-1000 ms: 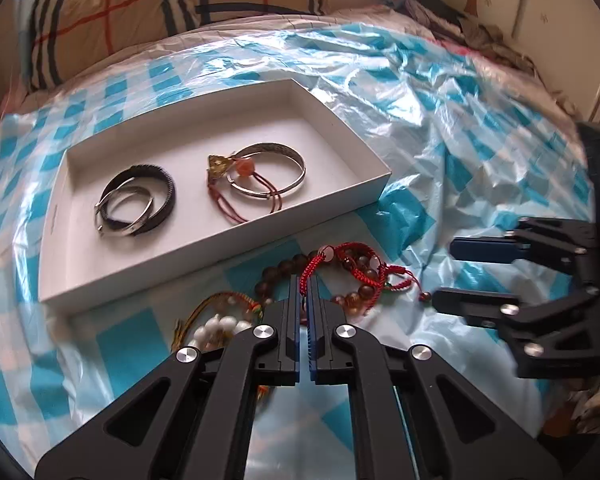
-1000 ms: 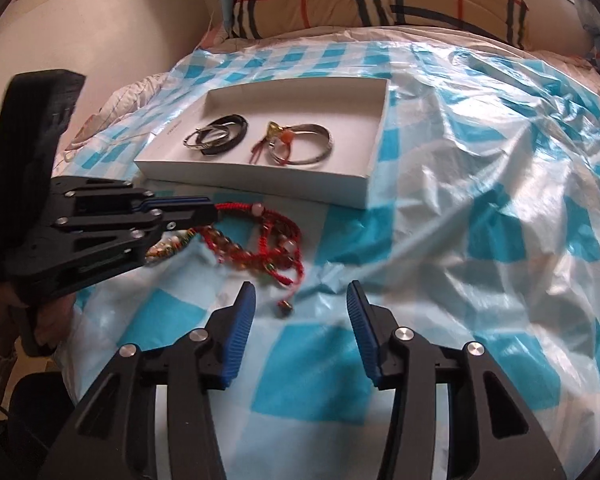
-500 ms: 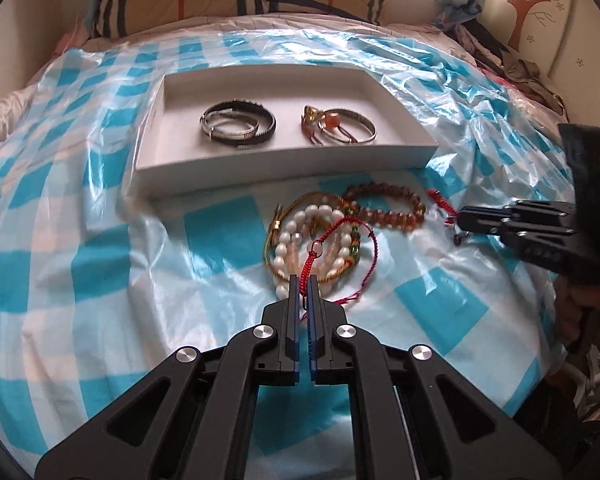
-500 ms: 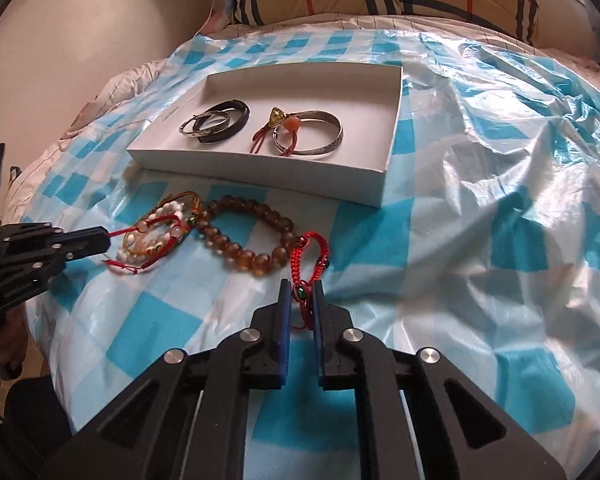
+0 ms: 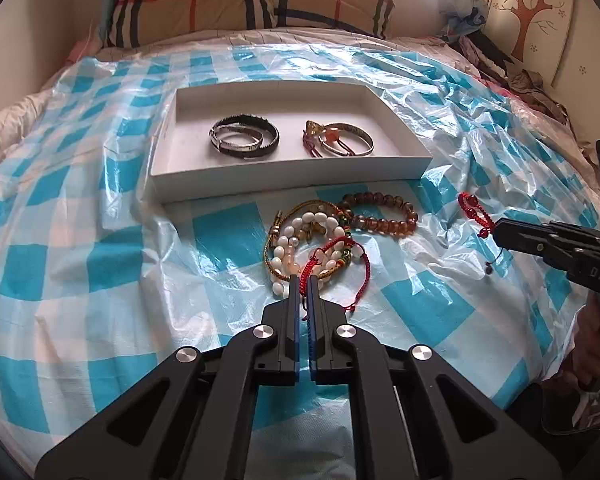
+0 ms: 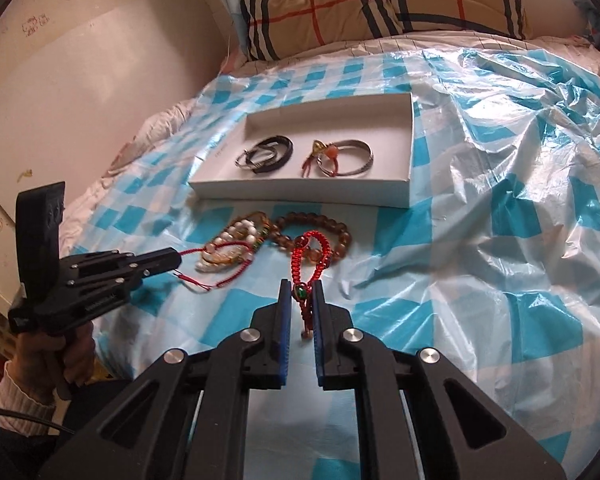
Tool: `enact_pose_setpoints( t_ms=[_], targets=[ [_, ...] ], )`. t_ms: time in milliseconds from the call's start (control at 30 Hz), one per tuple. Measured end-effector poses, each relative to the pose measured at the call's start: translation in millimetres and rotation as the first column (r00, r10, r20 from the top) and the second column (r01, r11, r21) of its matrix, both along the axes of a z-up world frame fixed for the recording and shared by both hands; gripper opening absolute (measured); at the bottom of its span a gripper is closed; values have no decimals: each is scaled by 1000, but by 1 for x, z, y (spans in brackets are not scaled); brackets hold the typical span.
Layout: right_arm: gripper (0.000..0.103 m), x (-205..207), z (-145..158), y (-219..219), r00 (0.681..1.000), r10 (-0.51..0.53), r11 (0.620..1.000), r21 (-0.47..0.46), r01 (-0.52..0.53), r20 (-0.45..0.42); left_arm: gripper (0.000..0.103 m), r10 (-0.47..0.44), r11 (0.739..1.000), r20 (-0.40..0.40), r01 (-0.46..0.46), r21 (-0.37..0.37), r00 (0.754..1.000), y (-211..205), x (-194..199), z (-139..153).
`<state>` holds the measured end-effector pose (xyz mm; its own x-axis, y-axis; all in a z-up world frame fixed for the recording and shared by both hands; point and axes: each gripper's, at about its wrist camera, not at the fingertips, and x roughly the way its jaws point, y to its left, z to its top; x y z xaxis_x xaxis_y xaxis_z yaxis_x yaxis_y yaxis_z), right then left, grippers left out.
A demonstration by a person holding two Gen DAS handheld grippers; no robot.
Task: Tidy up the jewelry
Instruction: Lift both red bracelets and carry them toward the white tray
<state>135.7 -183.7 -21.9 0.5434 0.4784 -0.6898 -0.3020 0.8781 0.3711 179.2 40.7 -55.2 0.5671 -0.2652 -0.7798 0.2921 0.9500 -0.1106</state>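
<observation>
Both grippers have drawn apart since a second ago, separating the tangled bracelets. The left gripper (image 5: 304,280) is clamped on a thin red cord bracelet (image 5: 340,264); the right gripper (image 6: 301,292), slightly parted, pinches a braided red bracelet (image 6: 312,252). Both bracelets lie on the bed before the white tray (image 5: 284,178).

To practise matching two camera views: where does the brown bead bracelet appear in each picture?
Left wrist: brown bead bracelet right of centre, just below the white tray.
Right wrist: bracelet centre, below the tray.
Shared landmark: the tray's front wall.

Left tool (image 5: 304,280) clamped; right tool (image 6: 301,285) narrowly parted.
</observation>
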Motion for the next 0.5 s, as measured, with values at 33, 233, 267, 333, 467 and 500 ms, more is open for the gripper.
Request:
enact_pose_setpoints(
  t_ms=[33, 233, 267, 333, 467, 500],
  targets=[
    [11, -3, 4, 2, 1000, -4, 1000, 11, 4, 13, 3, 2, 1000, 7, -2, 1, 1000, 0, -1, 3],
    [11, -26, 14, 16, 998, 28, 999, -19, -27, 49, 3, 12, 1000, 38, -12, -1, 999, 2, -9, 14],
    [11, -30, 13, 17, 998, 32, 999, -25, -31, 47, 3, 10, 1000, 40, -10, 2, 999, 2, -10, 15],
    [11, -36, 9, 15, 999, 26, 1000, -13, -26, 33, 3, 9, 1000, 44, -10, 8, 999, 1, -12, 15],
    [11, -38, 5, 6, 1000, -8, 1000, 18, 8, 25, 3, 17, 1000, 50, -17, 4, 999, 1, -13, 18],
    [11, -38, 6, 4, 1000, -15, 1000, 26, 14, 28, 3, 19, 1000, 54, -19, 2, 998, 1, -13, 19]
  ],
)
